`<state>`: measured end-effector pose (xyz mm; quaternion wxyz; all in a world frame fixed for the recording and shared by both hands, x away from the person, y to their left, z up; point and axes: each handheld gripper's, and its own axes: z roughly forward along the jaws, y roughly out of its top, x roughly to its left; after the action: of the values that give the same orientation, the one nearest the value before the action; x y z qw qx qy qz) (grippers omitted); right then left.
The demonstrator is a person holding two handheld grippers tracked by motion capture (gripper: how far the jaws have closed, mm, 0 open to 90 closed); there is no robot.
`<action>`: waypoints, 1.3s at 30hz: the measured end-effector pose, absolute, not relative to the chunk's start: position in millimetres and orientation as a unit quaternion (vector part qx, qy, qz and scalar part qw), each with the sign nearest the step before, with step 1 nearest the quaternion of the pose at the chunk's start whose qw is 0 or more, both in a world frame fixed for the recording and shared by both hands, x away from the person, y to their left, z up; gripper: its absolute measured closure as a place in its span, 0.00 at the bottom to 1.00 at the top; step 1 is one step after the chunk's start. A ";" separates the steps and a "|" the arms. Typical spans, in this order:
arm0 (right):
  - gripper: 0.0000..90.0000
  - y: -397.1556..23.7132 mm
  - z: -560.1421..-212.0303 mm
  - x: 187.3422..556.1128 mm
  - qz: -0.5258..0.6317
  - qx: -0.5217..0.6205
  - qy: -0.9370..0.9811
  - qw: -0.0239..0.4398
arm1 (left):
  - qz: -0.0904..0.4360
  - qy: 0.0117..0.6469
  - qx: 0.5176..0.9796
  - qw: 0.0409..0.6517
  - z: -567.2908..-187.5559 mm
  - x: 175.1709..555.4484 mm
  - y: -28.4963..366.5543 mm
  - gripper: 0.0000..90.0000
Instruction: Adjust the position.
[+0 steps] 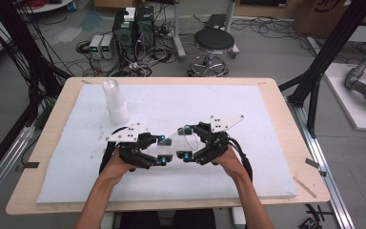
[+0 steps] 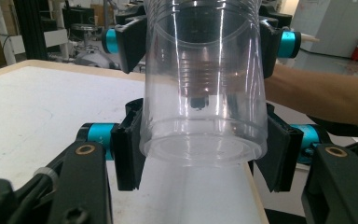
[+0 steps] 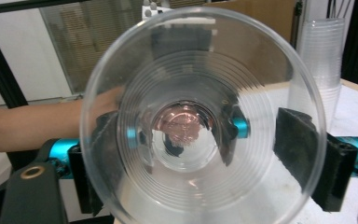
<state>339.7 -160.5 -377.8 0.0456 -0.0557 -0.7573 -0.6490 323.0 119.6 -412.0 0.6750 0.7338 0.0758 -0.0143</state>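
Clear cup (image 2: 204,107) clamped near base by left gripper (image 1: 163,151) jaws; right gripper (image 1: 183,143) jaws flank rim, apart.

Even, bright light from above is falling on the white surface (image 1: 171,102) and giving only weak shadows, while the clear cup (image 2: 204,88) is showing thin glare lines and the rooms behind are looking slightly blurred.

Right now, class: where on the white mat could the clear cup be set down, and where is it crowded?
Free: the white mat right of the cup stack, and the strip nearest the person. Crowded: the middle, where the left gripper and right gripper meet around the clear cup.
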 end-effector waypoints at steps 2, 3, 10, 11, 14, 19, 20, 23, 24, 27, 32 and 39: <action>0.27 -160.4 -377.6 339.8 -0.653 -0.052 -0.754 0.047 | -0.015 0.075 0.734 0.675 -412.1 322.9 119.5 0.47; 0.28 -160.4 -377.4 339.5 -0.653 -0.052 -0.754 0.049 | -0.015 0.076 0.734 0.674 -412.1 322.8 119.4 0.47; 0.34 -160.0 -377.5 340.2 -0.656 -0.045 -0.751 0.053 | -0.016 0.075 0.735 0.674 -412.4 323.3 119.6 0.47; 0.35 -159.9 -377.5 340.1 -0.657 -0.045 -0.751 0.052 | -0.016 0.075 0.735 0.674 -412.5 323.2 119.4 0.47; 0.36 -159.8 -377.4 339.9 -0.658 -0.044 -0.750 0.052 | -0.017 0.075 0.736 0.673 -412.4 323.1 119.3 0.47; 0.37 -160.2 -377.3 340.0 -0.658 -0.048 -0.750 0.049 | -0.027 0.114 0.732 0.671 -410.6 323.7 119.1 0.22; 0.37 -160.2 -377.4 339.9 -0.658 -0.048 -0.750 0.052 | -0.019 0.124 0.737 0.664 -410.3 324.0 118.4 0.10; 0.37 -160.1 -377.4 340.0 -0.658 -0.048 -0.750 0.050 | -0.025 0.130 0.742 0.658 -410.4 325.0 119.8 0.02; 0.37 -160.3 -377.3 340.1 -0.657 -0.049 -0.751 0.050 | -0.027 0.131 0.743 0.655 -410.3 324.9 120.1 0.02; 0.37 -161.1 -377.2 340.9 -0.656 -0.050 -0.752 0.046 | -0.019 0.132 0.751 0.647 -409.0 323.9 121.2 0.02; 0.37 -163.9 -376.2 341.9 -0.647 -0.063 -0.759 0.035 | 0.003 0.161 0.787 0.595 -405.2 322.7 128.3 0.02; 0.37 -168.1 -368.7 351.8 -0.585 -0.126 -0.801 -0.013 | 0.050 0.242 0.829 0.501 -409.1 319.5 152.9 0.02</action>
<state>351.8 -168.1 -368.7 -0.0130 -0.1257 -0.8011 -0.5850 319.5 152.9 -409.1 0.5011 0.8293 0.2422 0.0504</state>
